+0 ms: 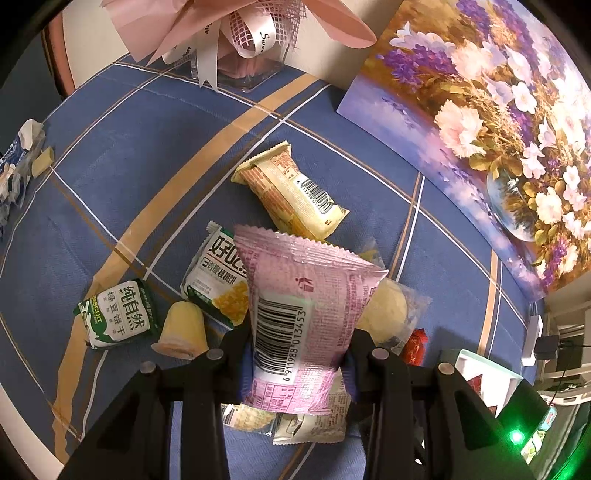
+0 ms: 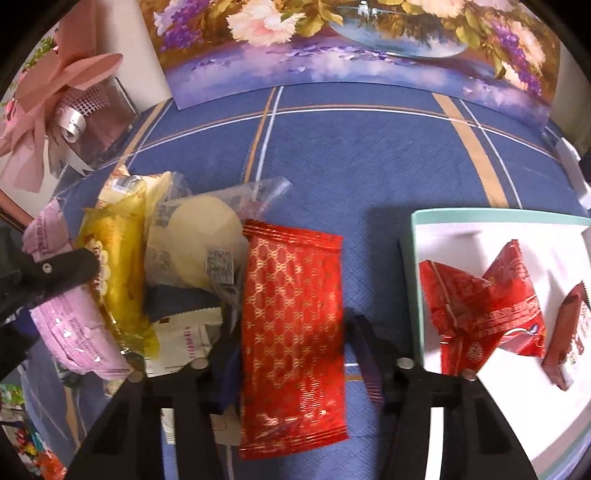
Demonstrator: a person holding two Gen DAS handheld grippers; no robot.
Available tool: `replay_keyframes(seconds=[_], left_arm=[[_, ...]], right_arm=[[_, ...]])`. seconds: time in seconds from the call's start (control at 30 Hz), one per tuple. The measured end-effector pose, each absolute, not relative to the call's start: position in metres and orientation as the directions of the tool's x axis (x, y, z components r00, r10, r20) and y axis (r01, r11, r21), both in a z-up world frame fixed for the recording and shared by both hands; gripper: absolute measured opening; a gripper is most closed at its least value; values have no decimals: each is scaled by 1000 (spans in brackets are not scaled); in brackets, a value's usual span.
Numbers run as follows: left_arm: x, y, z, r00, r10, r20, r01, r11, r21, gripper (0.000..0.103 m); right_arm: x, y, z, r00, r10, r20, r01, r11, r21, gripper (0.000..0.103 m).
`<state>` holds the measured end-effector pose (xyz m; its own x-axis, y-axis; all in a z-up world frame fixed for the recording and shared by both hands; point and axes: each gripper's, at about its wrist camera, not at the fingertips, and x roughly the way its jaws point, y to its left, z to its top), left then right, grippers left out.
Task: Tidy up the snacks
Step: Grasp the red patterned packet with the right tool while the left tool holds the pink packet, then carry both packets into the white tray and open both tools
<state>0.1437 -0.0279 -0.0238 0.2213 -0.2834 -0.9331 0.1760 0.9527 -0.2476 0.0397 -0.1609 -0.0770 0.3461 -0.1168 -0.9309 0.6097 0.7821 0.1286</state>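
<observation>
A: While the blue checked cloth (image 2: pixel 369 166) covers the whole table, take the floral painting (image 2: pixel 332 55) leaning at the back as our landmark. What sits in front of it?

B: Straight out from the painting lies the snack heap, and off toward the painting's right end stands the white tray (image 2: pixel 417 258), already holding red-wrapped sweets (image 2: pixel 480 306). So red things seem to belong there.

A: And the grippers?

B: The left gripper (image 1: pixel 295 350) has its fingers clamped tight on the pink packet (image 1: pixel 303 295), lifted above the heap on the side facing away from the painting. The right gripper (image 2: pixel 291 347) straddles the red patterned packet (image 2: pixel 291 314), which lies flat between heap and tray. Its fingers have narrowed, one against the packet's left edge, but a sliver of cloth shows beside the other, so I judge the pinch unfinished.

A: How should that step go well?

B: Close squarely across the packet's middle, lift straight, and avoid dragging the clear-wrapped pastry (image 2: pixel 195 240) touching its upper corner. Foil is slippery; a firm pinch matters.

A: Smaller things?

B: Away from the painting's left end: a pink ribbon bouquet (image 1: pixel 240 29), then a green biscuit packet (image 1: pixel 118 317) and a little jelly cup (image 1: pixel 183 328).
</observation>
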Motion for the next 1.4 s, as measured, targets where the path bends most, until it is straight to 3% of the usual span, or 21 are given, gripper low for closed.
replay_keyframes(seconds=[0.17,0.9,1.4], left_arm=[[142,-28,-23,222,-277,-935,177,954,-241,40],[114,-41,17,281,-306,-910,244,940,-240,40],[60,-86,58,316,-384,-868,421,876,-235,40]], right_arm=[[33,-171,-76,366,-84,-927,622,763,176,43],[-1,-181,-22,480,-66,-875,615,736,282,43],[-46,-215,14,518,-127,-846,664,683,304,43]])
